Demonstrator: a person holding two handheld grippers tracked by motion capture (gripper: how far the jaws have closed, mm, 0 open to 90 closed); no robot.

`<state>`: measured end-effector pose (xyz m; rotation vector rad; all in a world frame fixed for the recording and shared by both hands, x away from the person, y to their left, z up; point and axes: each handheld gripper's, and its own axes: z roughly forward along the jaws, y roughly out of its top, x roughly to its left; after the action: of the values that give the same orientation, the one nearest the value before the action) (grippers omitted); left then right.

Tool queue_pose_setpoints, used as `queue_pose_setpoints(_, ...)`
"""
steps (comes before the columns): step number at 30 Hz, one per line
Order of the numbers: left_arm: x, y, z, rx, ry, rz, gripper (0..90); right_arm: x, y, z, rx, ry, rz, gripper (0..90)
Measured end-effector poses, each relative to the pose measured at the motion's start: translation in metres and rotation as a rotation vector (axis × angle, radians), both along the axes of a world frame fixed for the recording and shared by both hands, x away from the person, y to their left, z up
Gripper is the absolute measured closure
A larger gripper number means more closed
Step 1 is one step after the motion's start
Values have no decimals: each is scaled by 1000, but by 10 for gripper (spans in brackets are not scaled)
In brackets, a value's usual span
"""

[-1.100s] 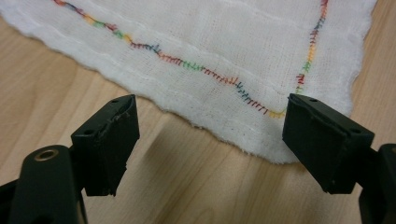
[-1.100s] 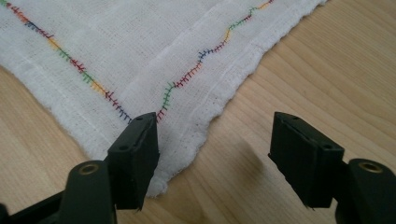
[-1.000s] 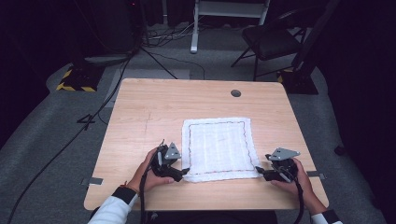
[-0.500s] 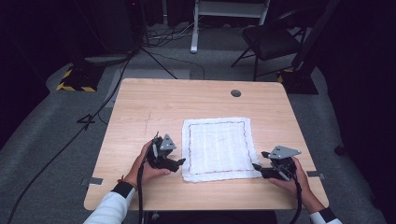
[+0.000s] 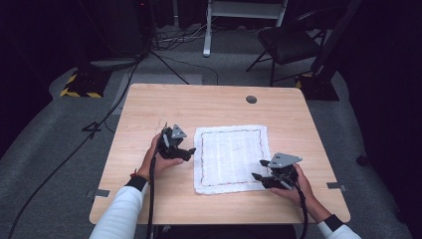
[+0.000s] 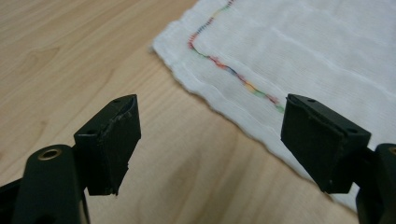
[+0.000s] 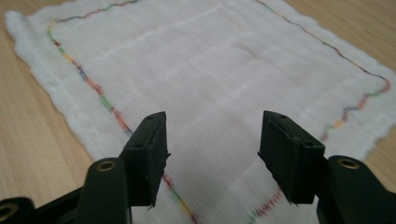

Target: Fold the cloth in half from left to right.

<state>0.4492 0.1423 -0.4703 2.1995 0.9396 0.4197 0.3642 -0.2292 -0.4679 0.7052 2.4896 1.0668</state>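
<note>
Currently, the left gripper [image 5: 186, 151] stands released, its two black jaws apart with nothing between them, hovering over bare wood just beside the left edge of the white square gauze cloth with multicoloured wavy border stitching [image 5: 231, 155]. The right gripper [image 5: 260, 177] is also released; its jaws have just been closing partway, yet the pads remain clear of the fabric, poised over the cloth's near right corner. Compared with a second ago, the left gripper has travelled away from the near left corner and up along the left edge, while the right gripper has shifted slightly inward over the cloth. The cloth lies flat and fully spread on the light wooden table [image 5: 149, 109], right of centre. Judged from this, spreading appears complete and both grippers are repositioning, probably for a fresh grasp on the edges to begin a fold.
</note>
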Motion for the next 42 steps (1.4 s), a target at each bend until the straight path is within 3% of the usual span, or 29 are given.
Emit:
queue_pose_setpoints(3,14,-4,0,-29,5,17,203,0,22,-2,-18,-6,55,429)
queue_pose_setpoints(11,43,-19,-6,-14,-9,23,206,-4,73,-4,-29,-12,177,437)
queue_pose_setpoints(16,60,-26,-13,-32,4,63,208,-6,96,-4,-18,-18,228,441)
queue_pose_setpoints(18,68,-30,-17,-51,12,82,207,-9,115,-6,-27,-12,271,433)
queue_pose_setpoints(20,71,-32,-20,-42,20,85,205,-12,125,-6,-26,-12,300,433)
queue_pose_setpoints(22,72,-36,-23,-4,26,92,197,-14,135,-7,-26,-11,320,433)
queue_pose_setpoints(23,73,-37,-26,17,35,96,197,-14,139,-7,-26,-17,325,433)
queue_pose_setpoints(27,76,-35,-30,-15,71,115,174,-16,155,-8,-21,9,347,424)
queue_pose_setpoints(31,75,-34,-31,-23,57,105,170,-23,168,-14,-49,11,374,424)
queue_pose_setpoints(37,74,-33,-32,-28,49,102,182,-27,170,-23,-89,26,360,438)
queue_pose_setpoints(39,72,-33,-32,-37,40,63,244,-23,168,-24,-81,34,325,471)
queue_pose_setpoints(41,71,-33,-32,-39,37,55,308,-21,167,-24,-73,40,287,504)
queue_pose_setpoints(42,70,-33,-31,-47,37,21,358,-21,167,-24,-79,30,274,533)
